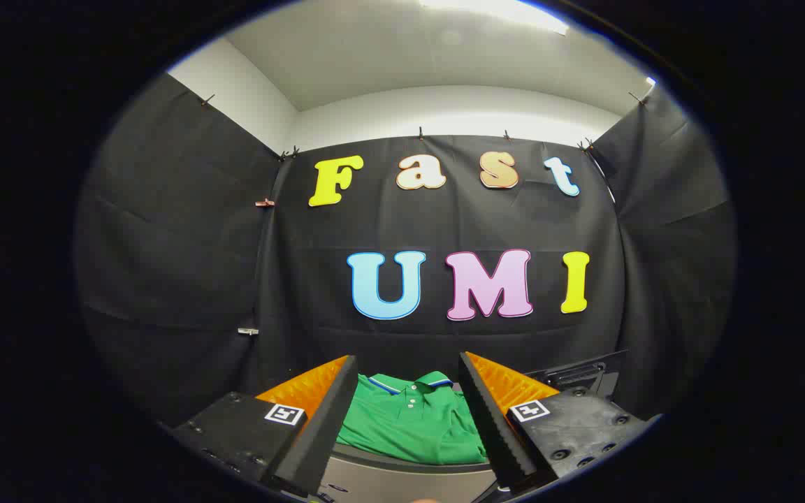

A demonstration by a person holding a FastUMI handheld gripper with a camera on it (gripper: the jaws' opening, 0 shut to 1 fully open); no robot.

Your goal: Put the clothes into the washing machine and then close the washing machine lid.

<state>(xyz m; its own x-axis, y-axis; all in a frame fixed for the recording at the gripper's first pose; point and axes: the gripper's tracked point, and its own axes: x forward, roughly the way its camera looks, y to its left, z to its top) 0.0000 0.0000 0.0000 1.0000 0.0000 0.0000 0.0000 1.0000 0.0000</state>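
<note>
gripper view, nearest first: the gripper point(408, 419) reaches forward with its two fingers spread wide and nothing held between them. each finger carries a small square marker near its base.

just ahead of the fingers, and seen through the gap between them, lies a green polo shirt point(413, 426). it is folded and lies flat, its collar and button placket at the far end, so its long axis runs straight away from the gripper, roughly in line with the fingers. the shirt rests on a dark curved rim point(402, 460) over a pale surface; whether this belongs to the washing machine cannot be told.

to the right, beyond the right finger, a dark plastic panel point(577, 374) stands tilted; it may be the machine's raised lid, though that is a guess.

farther back hangs the black cloth wall point(165, 244) of the booth, with a pale ceiling point(402, 63) above.

the shirt sits dead ahead and slightly below, so the coming move looks like a short forward and downward reach.
</note>
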